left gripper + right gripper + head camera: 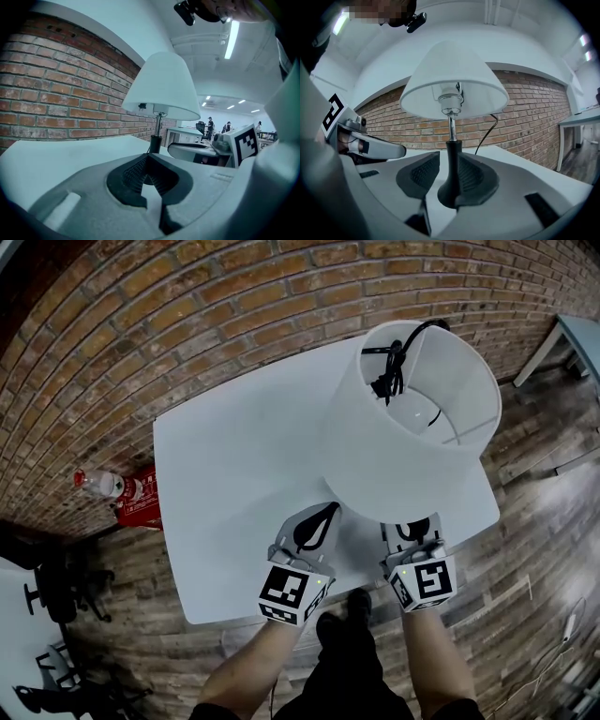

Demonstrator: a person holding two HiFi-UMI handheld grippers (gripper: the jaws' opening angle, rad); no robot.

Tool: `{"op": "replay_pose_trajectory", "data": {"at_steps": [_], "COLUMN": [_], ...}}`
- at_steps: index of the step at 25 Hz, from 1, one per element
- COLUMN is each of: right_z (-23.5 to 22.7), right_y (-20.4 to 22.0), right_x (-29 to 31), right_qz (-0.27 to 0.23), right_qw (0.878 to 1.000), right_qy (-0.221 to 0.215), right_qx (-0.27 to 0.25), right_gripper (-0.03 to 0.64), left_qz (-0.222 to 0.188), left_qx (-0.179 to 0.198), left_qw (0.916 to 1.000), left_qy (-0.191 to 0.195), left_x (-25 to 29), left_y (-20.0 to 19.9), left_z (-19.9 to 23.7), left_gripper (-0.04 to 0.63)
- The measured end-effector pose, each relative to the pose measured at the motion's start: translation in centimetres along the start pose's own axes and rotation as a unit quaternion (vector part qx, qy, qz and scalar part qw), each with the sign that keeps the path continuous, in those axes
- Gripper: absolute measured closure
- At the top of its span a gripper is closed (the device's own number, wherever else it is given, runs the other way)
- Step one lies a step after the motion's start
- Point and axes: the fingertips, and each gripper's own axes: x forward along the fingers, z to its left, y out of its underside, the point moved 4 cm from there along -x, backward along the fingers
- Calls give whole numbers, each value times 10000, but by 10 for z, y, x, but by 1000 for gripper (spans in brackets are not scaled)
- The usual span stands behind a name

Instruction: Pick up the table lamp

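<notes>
Where the tabletop [234,456] meets its near edge: left gripper [312,524], fingers closed together, empty. Right gripper [412,531], fingers parted either side of the black stem [453,161], one clear of it. Table lamp [412,418], white shade, upright by the near right corner.

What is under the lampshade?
The right gripper view shows a metal socket and stem above the black base, between the right claw's jaws. Any bulb is hidden inside the lampshade.

Both forearms [251,667] reach toward 12 o'clock, the left gripper [323,517] with jaws together, the right gripper [418,530] at its 3 o'clock, jaws apart.
</notes>
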Motion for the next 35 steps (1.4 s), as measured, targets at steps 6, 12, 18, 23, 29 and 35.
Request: {"op": "replay_pose_trajectory", "data": {"at_steps": [6,12,18,23,29,35], "right_z": [-3,-7,-17,-17,-13,-17], "right_y": [4,5,5,5,5,3], "right_x": [17,36,51,63,80,89], "right_qz": [60,103,-46,-180,-196,-214], "right_qw": [9996,9992,9995,9994,9994,9980], "right_qy": [39,133,196,188,201,416], "right_qx": [-270,-352,-249,-219,-224,-434], "right_gripper": [440,426,423,419,420,485], "left_qz": [-66,-2,-22,-32,-31,-13], "left_qx": [-102,-135,-174,-219,-289,-348], "left_qw": [9996,9995,9992,9989,9983,9979], "left_qy": [-249,-286,-372,-421,-505,-550], "left_x": [7,10,18,22,25,18], "left_y": [-3,-4,-3,-2,1,3], "left_z": [13,20,31,38,47,55], "left_gripper": [592,592,592,592,592,592]}}
